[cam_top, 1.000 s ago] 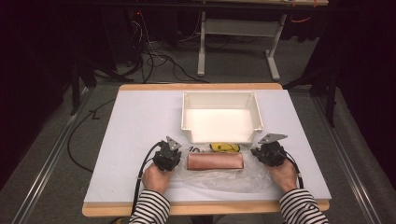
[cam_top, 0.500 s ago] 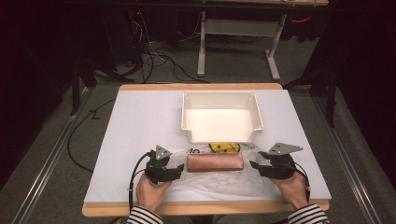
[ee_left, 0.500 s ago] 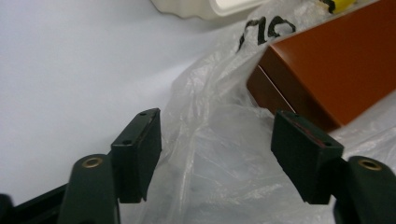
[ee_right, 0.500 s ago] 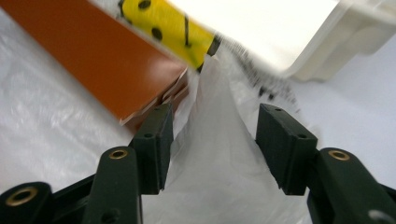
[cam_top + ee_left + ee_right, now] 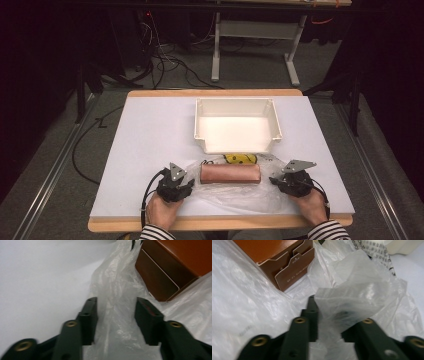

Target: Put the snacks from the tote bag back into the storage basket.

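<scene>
We see a brown box (image 5: 230, 174) lying on its long side near the table's (image 5: 150, 135) front edge, about midway between its left and right edges. It is long and narrow, a reddish-brown carton with squared edges; in the right gripper view its end (image 5: 294, 267) shows tucked flaps with rounded corners and a line of small print. The box rests on a clear plastic bag (image 5: 235, 192), crinkled and glossy, which spreads out around it toward the front edge.

Our left gripper (image 5: 186, 186) sits at the bag's left end, just beside the box's left end. In the left gripper view its fingers (image 5: 90, 315) stand apart, with a ridge of the clear film (image 5: 115, 305) running between them. Our right gripper (image 5: 276, 181) sits at the bag's right end, near the box's right end. In its own view a raised flap of film (image 5: 352, 302) covers the gap between the fingers (image 5: 312, 315), so we cannot tell whether they are closed on it.

Behind the box, toward the table's back edge, stands a white tray (image 5: 202, 125), and a yellow item (image 5: 240, 158) lies between the tray's front wall and the box.
</scene>
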A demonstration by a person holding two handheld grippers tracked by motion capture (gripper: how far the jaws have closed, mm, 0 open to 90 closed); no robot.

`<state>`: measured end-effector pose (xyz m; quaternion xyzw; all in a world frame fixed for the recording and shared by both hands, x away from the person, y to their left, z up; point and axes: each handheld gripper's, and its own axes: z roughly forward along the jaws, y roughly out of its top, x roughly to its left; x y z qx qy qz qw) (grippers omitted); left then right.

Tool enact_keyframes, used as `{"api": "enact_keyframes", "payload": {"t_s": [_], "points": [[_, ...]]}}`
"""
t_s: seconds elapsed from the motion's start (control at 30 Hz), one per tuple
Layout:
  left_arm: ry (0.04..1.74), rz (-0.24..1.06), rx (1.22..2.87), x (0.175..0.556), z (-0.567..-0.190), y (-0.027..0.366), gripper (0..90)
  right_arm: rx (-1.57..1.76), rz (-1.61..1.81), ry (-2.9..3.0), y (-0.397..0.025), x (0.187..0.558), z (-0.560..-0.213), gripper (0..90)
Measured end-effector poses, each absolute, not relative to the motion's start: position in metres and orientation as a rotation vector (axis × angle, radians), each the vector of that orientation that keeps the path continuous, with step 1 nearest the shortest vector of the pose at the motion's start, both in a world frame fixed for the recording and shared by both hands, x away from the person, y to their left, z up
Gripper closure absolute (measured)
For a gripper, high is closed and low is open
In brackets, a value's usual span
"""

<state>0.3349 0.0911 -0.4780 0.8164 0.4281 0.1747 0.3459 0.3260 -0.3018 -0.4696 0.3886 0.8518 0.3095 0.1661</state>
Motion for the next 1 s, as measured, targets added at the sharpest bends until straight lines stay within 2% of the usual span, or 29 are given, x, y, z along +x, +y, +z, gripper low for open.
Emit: {"api": "enact_keyframes", "payload": {"t_s": [0.07, 0.13, 0.3, 0.5, 0.57, 0.67, 0.77, 1.0], "points": [[1.080, 0.465, 2.151, 0.337, -0.477, 0.088, 81.0, 1.074, 0.864, 2.425, -0.300, 0.327, -0.470, 86.7], [1.063, 0.472, 2.192, 0.342, -0.474, 0.083, 88.4, 1.073, 0.842, 2.416, -0.298, 0.329, -0.468, 88.0], [1.124, 0.483, 2.169, 0.357, -0.472, 0.097, 90.0, 1.098, 0.820, 2.371, -0.303, 0.337, -0.468, 89.6], [1.104, 0.485, 2.158, 0.356, -0.475, 0.100, 89.3, 1.108, 0.826, 2.354, -0.315, 0.337, -0.470, 89.2], [1.121, 0.443, 2.124, 0.359, -0.475, 0.106, 83.1, 1.153, 0.852, 2.348, -0.317, 0.339, -0.470, 84.4], [1.127, 0.415, 2.081, 0.360, -0.472, 0.113, 66.4, 1.208, 0.911, 2.340, -0.321, 0.340, -0.468, 67.8], [1.113, 0.411, 2.039, 0.358, -0.466, 0.114, 57.0, 1.224, 0.997, 2.339, -0.322, 0.339, -0.461, 56.3], [1.109, 0.372, 1.932, 0.359, -0.462, 0.114, 41.9, 1.217, 1.113, 2.315, -0.319, 0.340, -0.438, 44.0]]}}
